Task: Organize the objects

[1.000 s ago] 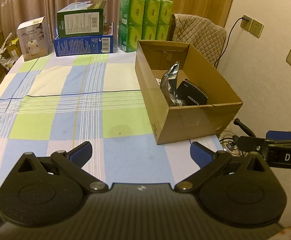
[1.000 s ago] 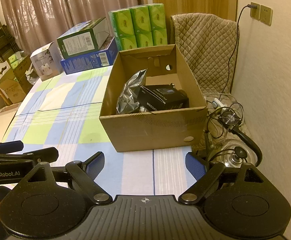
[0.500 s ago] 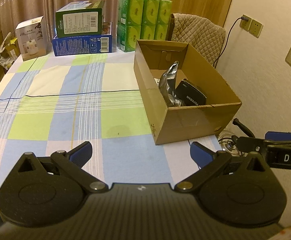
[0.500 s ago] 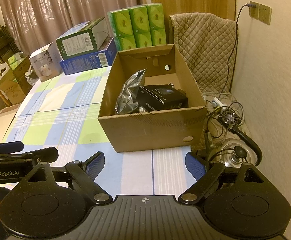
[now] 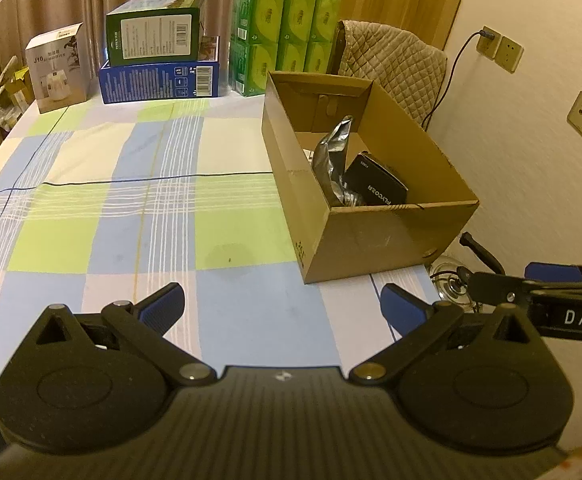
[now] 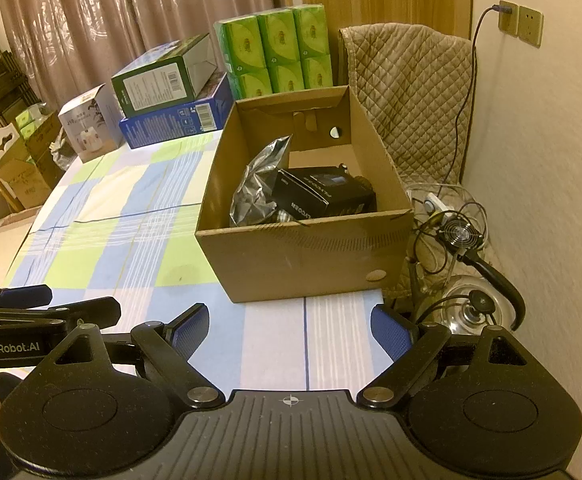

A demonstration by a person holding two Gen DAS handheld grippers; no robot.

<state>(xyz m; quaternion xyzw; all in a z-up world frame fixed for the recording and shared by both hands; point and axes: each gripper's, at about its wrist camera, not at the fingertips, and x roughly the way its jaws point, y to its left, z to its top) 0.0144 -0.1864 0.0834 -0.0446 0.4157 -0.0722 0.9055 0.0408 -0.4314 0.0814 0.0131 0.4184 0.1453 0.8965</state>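
Observation:
An open cardboard box [image 5: 391,236] [image 6: 291,256] stands at the right side of the checked tablecloth [image 5: 131,208]. Inside it a crumpled silver foil bag [image 5: 333,156] [image 6: 257,188] leans against a black carton [image 5: 377,186] [image 6: 323,196]. My left gripper [image 5: 282,308] is open and empty over the near table edge, short of the box. My right gripper [image 6: 289,330] is open and empty, also short of the box's front wall. Each gripper shows at the edge of the other's view.
At the far table edge stand a white carton [image 5: 59,68], a green box [image 5: 155,34] on a blue box [image 5: 159,82], and stacked green tissue packs [image 5: 283,36]. A quilted chair [image 6: 411,92] and a floor fan [image 6: 459,240] sit right of the table.
Both views have shifted only slightly toward the box. The jaws of both grippers stay open and empty. Nothing on the table has moved.

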